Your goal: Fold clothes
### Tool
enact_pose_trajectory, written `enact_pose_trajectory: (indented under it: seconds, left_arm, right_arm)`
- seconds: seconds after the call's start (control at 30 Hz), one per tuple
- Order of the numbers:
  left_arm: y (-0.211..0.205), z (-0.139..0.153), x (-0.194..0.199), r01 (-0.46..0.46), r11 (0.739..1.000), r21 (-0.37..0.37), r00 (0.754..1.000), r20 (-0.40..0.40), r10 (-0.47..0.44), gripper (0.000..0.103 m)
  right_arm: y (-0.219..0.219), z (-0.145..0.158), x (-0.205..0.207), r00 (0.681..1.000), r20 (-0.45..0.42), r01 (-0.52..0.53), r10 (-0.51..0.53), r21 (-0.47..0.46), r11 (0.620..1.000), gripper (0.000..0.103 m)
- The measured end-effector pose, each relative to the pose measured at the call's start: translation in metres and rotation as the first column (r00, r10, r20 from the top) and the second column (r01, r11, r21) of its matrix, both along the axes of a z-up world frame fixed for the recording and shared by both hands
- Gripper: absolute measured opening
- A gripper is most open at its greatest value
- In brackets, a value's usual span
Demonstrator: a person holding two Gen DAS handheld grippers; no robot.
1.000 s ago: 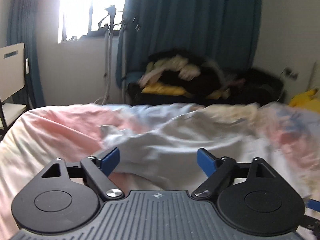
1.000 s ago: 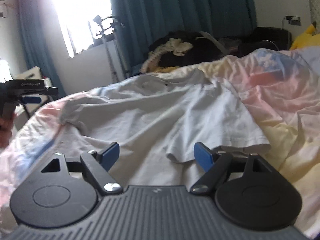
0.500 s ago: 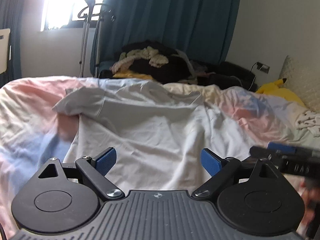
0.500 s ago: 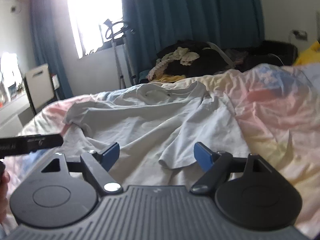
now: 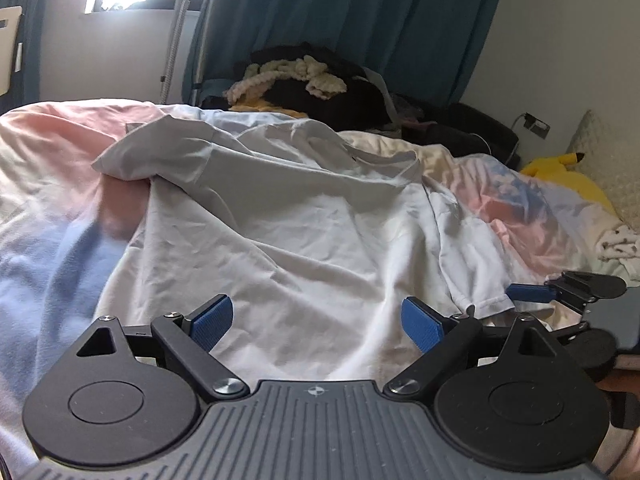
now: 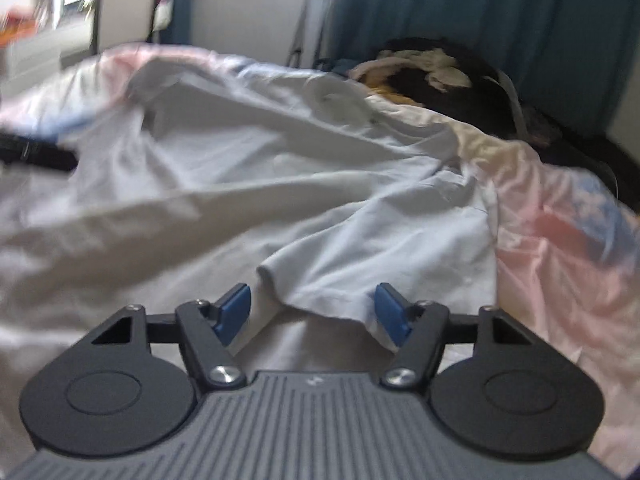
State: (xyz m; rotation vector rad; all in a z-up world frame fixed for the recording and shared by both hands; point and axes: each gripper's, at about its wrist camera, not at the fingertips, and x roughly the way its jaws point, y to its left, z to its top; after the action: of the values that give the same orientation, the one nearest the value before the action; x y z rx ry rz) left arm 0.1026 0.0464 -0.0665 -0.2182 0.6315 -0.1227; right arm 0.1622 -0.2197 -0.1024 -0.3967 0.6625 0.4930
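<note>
White T-shirt spread on a pastel bed, both claws gaping above it

The bedcover [image 5: 60,216] fills the frame; the crumpled T-shirt [image 5: 304,216] lies across its centre, one sleeve [image 6: 360,264] toward 6 o'clock in the right view; the left gripper [image 5: 316,318] hangs wide apart over the hem; the right gripper [image 6: 312,308] straddles the sleeve edge, unclosed.
</note>
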Motion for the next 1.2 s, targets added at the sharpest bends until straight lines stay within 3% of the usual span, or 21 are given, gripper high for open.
enact_pose_trajectory:
  seconds: [0.1,0.2,0.33,0.47,0.57,0.73,0.93,1.03,1.13,1.2]
  left_arm:
    - [-0.002,-0.001,0.001,0.016,1.0,0.001,1.0,-0.005,-0.016,0.093]
    - [-0.003,-0.002,0.001,0.028,1.0,0.0,1.0,-0.009,-0.028,0.093]
    - [-0.003,-0.003,0.0,0.031,1.0,-0.002,0.999,-0.018,-0.031,0.093]
    - [-0.007,-0.002,-0.001,0.033,0.999,0.01,0.999,-0.014,-0.032,0.093]
    - [-0.007,-0.004,-0.001,0.032,0.999,0.008,0.999,-0.021,-0.032,0.093]
    - [-0.008,-0.006,0.0,0.028,1.0,0.013,0.999,-0.031,-0.028,0.093]
    - [-0.012,-0.011,0.002,0.033,0.999,0.026,0.998,-0.049,-0.031,0.093]
    - [-0.014,-0.014,0.002,0.039,0.999,0.037,0.998,-0.056,-0.037,0.093]
    - [-0.016,-0.018,0.002,0.045,0.998,0.05,0.997,-0.066,-0.041,0.093]
    - [-0.019,-0.021,0.003,0.051,0.997,0.061,0.996,-0.07,-0.047,0.093]
  right_arm:
    - [0.0,-0.009,0.007,0.999,0.01,0.038,-0.038,-0.03,0.999,0.067]
    - [0.0,-0.017,0.013,0.997,0.022,0.077,-0.076,-0.059,0.995,0.054]
    - [-0.017,-0.013,0.024,0.987,-0.014,0.163,-0.162,0.049,0.986,0.037]
    - [-0.036,-0.009,0.032,0.967,-0.094,0.25,-0.235,0.206,0.946,0.014]
    - [-0.049,-0.006,0.035,0.953,-0.152,0.299,-0.264,0.311,0.902,0.012]
    - [-0.074,0.011,0.033,0.929,-0.197,0.369,-0.312,0.479,0.797,0.009]
    - [-0.097,0.022,0.035,0.906,-0.226,0.419,-0.357,0.585,0.694,0.007]
    - [-0.108,0.035,0.045,0.899,-0.215,0.427,-0.381,0.616,0.662,0.006]
    - [-0.128,0.052,0.062,0.877,-0.165,0.443,-0.451,0.64,0.628,0.005]
    - [-0.149,0.058,0.076,0.85,-0.153,0.465,-0.503,0.666,0.584,0.005]
